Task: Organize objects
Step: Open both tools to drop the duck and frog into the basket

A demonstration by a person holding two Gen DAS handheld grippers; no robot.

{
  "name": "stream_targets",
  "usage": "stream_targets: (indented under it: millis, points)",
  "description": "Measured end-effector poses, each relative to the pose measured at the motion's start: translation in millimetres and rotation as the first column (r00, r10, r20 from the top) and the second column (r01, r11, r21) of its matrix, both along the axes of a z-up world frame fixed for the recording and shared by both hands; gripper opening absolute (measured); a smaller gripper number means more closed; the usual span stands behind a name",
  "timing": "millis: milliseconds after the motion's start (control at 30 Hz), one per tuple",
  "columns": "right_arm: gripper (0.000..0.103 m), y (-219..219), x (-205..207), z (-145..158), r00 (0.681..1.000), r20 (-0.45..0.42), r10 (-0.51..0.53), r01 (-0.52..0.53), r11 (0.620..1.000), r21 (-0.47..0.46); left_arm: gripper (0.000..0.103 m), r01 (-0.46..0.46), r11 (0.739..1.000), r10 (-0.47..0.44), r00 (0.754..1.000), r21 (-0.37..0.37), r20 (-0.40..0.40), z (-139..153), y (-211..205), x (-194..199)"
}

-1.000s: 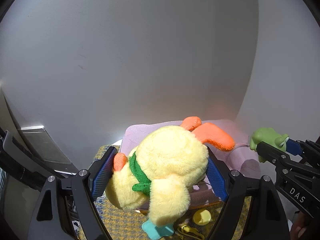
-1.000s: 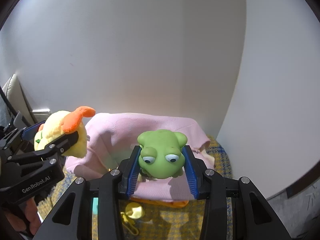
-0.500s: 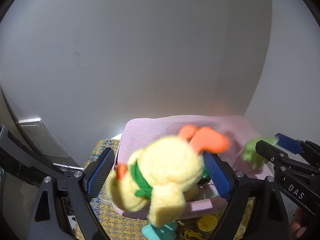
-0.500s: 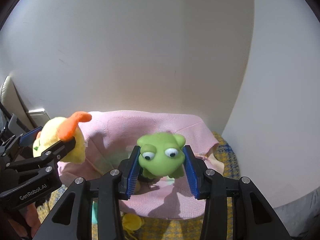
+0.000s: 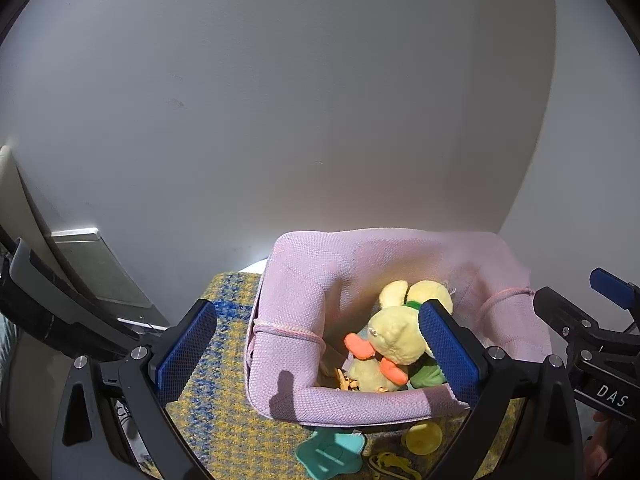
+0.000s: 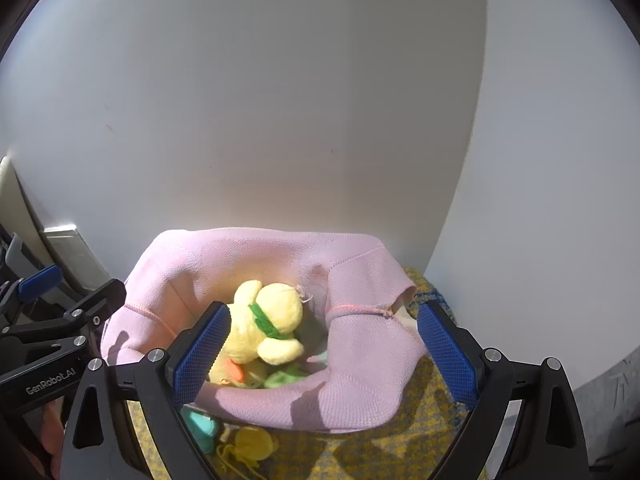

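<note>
Both grippers (image 5: 316,354) (image 6: 326,354) gape above basket (image 5: 280,332) rim

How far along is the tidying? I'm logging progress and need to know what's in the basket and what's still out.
Done: the yellow plush duck and the green frog toy lie inside the pink fabric basket. In hand: nothing; the left claw and the right claw are both open and empty. Left: a teal toy, a yellow disc and a yellow clip sit on the woven mat in front of the basket.

Plain white wall (image 5: 280,100) behind, sunlit; yellow-blue woven cloth (image 5: 224,412) below, perhaps a tabletop
</note>
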State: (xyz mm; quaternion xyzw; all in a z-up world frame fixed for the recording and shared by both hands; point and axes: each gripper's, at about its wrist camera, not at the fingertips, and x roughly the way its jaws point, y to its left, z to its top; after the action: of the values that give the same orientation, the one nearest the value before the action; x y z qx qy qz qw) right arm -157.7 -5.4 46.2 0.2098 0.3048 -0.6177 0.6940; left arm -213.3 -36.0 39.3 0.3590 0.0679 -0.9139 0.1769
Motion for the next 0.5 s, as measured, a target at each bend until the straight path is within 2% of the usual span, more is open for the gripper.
stream_targets:
  millis: [67,100,500]
  points:
    - [0.095,1,1,0,1.0,0.002,0.001,-0.001,1.0,-0.005,0.103,-0.002,1.0,0.002,1.0,-0.001,-0.006,2,-2,7]
    - [0.095,4,1,2,1.0,0.004,0.0,0.0,1.0,-0.008,0.103,-0.225,0.974,0.225,0.974,0.003,-0.01,3,-2,12]
    - [0.095,42,-1,19,1.0,0.023,-0.001,0.002,0.999,-0.036,0.103,-0.231,0.973,0.23,0.972,-0.009,-0.042,26,6,50]
